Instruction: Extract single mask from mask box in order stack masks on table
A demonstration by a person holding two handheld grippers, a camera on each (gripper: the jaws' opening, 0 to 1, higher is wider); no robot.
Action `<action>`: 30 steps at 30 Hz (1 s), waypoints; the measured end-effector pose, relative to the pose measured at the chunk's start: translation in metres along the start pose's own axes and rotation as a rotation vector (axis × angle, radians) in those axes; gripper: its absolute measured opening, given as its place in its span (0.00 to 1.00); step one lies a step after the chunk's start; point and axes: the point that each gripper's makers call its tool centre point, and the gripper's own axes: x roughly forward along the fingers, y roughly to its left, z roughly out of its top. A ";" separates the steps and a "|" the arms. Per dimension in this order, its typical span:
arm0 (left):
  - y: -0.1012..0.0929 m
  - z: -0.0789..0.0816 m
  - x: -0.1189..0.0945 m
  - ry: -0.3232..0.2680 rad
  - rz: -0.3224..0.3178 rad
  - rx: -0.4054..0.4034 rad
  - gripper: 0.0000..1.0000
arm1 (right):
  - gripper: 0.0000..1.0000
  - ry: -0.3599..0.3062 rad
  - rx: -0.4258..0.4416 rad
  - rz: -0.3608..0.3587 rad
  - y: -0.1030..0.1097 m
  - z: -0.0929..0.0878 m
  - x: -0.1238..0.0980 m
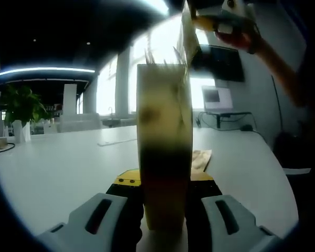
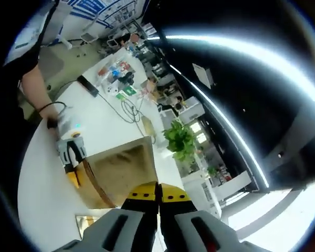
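In the left gripper view my left gripper [image 1: 165, 184] is shut on an upright cream mask box [image 1: 164, 136], one jaw on each side of it. Above the box, at the top right, a hand holds my right gripper [image 1: 227, 18], which grips a pale mask [image 1: 187, 34] rising from the box's frayed top opening. From high up, the right gripper view looks down on the tan box [image 2: 121, 168], with the left gripper [image 2: 71, 151] at its left side. My right gripper [image 2: 158, 207] has its yellow-tipped jaws pressed together; the thin mask between them is hard to make out there.
The white table [image 1: 58, 173] runs back to windows, with a potted plant [image 1: 21, 107] at the left and a monitor [image 1: 216, 98] at the right. A flat tan piece [image 1: 202, 157] lies behind the box. Cables and small items [image 2: 121, 79] sit further along the table.
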 end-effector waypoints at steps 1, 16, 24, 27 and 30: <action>0.001 0.000 0.000 0.000 -0.001 -0.003 0.20 | 0.00 0.003 0.000 -0.007 -0.002 -0.002 -0.001; 0.002 0.000 0.002 0.001 0.000 -0.016 0.20 | 0.00 0.128 0.182 -0.152 -0.047 -0.037 -0.023; 0.001 -0.001 0.002 0.004 0.002 -0.028 0.20 | 0.00 0.279 0.267 -0.213 -0.058 -0.077 -0.017; 0.001 -0.001 0.002 0.005 -0.001 -0.035 0.20 | 0.00 0.306 0.284 -0.231 -0.058 -0.089 -0.013; 0.002 -0.001 0.002 0.006 0.002 -0.037 0.20 | 0.00 0.318 0.333 -0.277 -0.058 -0.098 -0.012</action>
